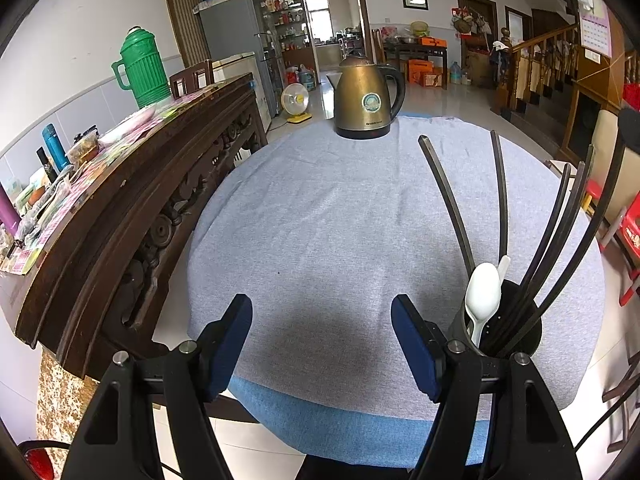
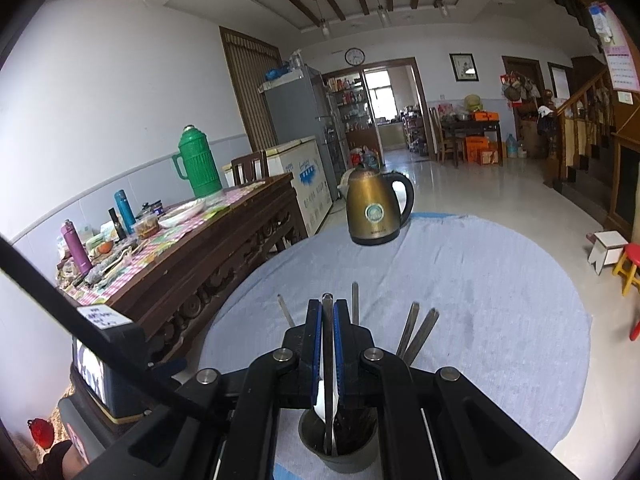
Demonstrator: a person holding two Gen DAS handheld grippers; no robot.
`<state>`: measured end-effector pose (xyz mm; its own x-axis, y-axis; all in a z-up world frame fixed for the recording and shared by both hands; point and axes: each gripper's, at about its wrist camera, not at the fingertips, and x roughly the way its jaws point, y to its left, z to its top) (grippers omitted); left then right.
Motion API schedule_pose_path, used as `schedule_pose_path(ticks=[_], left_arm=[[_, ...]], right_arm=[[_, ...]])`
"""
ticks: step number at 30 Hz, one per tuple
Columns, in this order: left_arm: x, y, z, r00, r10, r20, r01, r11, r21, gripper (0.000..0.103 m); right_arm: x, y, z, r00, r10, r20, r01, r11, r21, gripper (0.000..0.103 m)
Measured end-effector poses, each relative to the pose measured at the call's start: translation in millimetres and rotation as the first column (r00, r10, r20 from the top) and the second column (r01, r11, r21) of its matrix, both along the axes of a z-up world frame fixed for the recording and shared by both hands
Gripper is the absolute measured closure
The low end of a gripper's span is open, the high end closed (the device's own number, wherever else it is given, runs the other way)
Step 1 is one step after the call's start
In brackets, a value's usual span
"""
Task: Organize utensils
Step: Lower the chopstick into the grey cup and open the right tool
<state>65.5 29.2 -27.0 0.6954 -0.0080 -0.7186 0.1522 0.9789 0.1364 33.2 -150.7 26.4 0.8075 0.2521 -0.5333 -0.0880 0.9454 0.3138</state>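
**Chopstick going into the holder**

While my left tongs [image 1: 322, 340] hang with their blue pads spread wide over the bare blue-grey tablecloth [image 1: 320, 220], nothing lies between them. They sit just left of the dark utensil holder [image 1: 520, 332], which stands near the front right edge of the round table. From that holder several dark chopsticks [image 1: 448, 200] fan upward and outward, and a white spoon [image 1: 483, 292] leans at its left side, bowl up.

My right tongs [image 2: 328, 320] are pinched tight on a single dark chopstick [image 2: 328, 380]. It stands nearly upright between the blue pads, its top just showing above them and its lower end reaching down inside the holder [image 2: 340, 456] directly beneath. I cannot tell whether its tip touches the bottom. Other chopstick ends [image 2: 416, 332] poke up beside and behind my right fingers, and a bit of the white spoon shows under the jaws.

Well beyond, at the far edge of the cloth, stands a brass-coloured electric kettle [image 1: 364, 100]. Off to the left runs a carved wooden sideboard [image 2: 224, 264] crowded with clutter, including a green thermos [image 2: 198, 162].
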Motion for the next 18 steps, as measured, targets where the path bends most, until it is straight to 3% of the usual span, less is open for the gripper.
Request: schedule_pose_path(ticks=[11, 14, 15, 18], left_arm=[[-3.4, 0.6, 5.0, 1.000, -0.003, 0.012, 0.003, 1.000, -0.013, 0.030], [-6.6, -0.5, 9.3, 1.000, -0.005, 0.024, 0.006, 1.000, -0.015, 0.030], [-7.9, -1.2, 10.7, 1.000, -0.008, 0.029, 0.009, 1.000, -0.015, 0.030], [-10.3, -2.4, 14.3, 0.999, -0.014, 0.040, 0.015, 1.000, -0.013, 0.030]], right_arm=[[5.9, 0.6, -19.4, 0.996, 0.022, -0.081, -0.021, 1.000, 0.017, 0.094], [3.4, -6.8, -19.5, 0.996, 0.007, -0.085, -0.003, 0.999, 0.039, 0.068], [1.3, -10.4, -18.4, 0.997, -0.004, -0.077, 0.008, 0.999, 0.052, 0.056], [-4.0, -20.7, -14.7, 0.998, -0.043, -0.054, 0.046, 0.997, 0.057, 0.052]])
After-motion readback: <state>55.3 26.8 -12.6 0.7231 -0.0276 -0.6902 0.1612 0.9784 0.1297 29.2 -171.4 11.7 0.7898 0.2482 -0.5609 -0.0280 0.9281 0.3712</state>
